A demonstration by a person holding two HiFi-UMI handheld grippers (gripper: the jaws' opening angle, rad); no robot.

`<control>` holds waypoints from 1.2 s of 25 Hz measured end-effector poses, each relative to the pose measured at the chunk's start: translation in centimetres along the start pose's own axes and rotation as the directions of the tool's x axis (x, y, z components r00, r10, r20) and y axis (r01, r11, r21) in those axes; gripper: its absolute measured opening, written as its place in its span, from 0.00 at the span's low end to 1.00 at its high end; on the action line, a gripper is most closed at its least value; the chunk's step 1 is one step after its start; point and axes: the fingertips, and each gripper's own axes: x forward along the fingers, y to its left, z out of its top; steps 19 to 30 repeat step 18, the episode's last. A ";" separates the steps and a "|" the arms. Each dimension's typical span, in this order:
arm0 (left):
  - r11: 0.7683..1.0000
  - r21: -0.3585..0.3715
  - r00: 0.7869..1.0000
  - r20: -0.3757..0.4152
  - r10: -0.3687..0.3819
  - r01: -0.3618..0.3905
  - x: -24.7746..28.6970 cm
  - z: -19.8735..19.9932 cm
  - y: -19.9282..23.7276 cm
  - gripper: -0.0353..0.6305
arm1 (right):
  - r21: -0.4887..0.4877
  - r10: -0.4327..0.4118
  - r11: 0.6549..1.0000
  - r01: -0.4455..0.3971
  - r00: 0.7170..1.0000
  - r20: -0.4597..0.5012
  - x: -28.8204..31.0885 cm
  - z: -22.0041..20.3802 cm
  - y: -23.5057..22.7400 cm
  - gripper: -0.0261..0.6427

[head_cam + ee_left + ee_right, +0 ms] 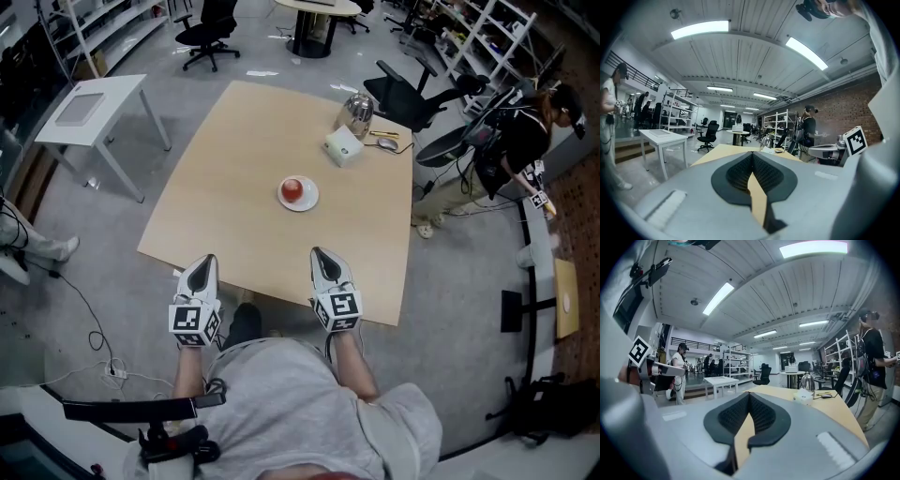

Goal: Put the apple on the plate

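1. Surface (234,169): tan wooden top that carries the items below.
2. Left hand-held gripper (207,260): jaws closed together with nothing between them, positioned at the near edge of the surface.
3. Right hand-held gripper (318,253): jaws closed together and empty, beside the left unit and well apart from the plate.
4. Shiny metal vessel (357,112): near the far right corner.
5. White box (343,146): just beside the vessel.
6. Plate (311,201): white, near the centre of the surface.
7. Apple (292,188): red, resting on the plate.
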 end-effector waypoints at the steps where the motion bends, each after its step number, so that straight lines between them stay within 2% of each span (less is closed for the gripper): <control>1: 1.000 0.000 1.000 0.000 0.000 0.000 0.1 0.0 0.0 0.08 | -0.001 0.002 1.000 -0.002 1.000 0.001 0.1 0.1 0.0 0.05; 7: 1.000 -0.001 1.000 0.002 -0.002 0.002 1.0 -0.3 1.1 0.08 | 0.001 -0.002 1.000 0.002 1.000 0.004 1.4 -0.3 0.0 0.05; 15: 1.000 0.004 1.000 0.002 -0.001 0.001 0.0 0.1 -0.4 0.08 | 0.004 0.001 1.000 -0.001 1.000 0.010 -0.2 0.3 -0.4 0.05; 30: 1.000 0.006 1.000 -0.001 -0.001 0.001 0.1 0.0 -0.3 0.08 | 0.005 0.002 1.000 -0.002 1.000 0.012 -0.1 0.3 -0.3 0.05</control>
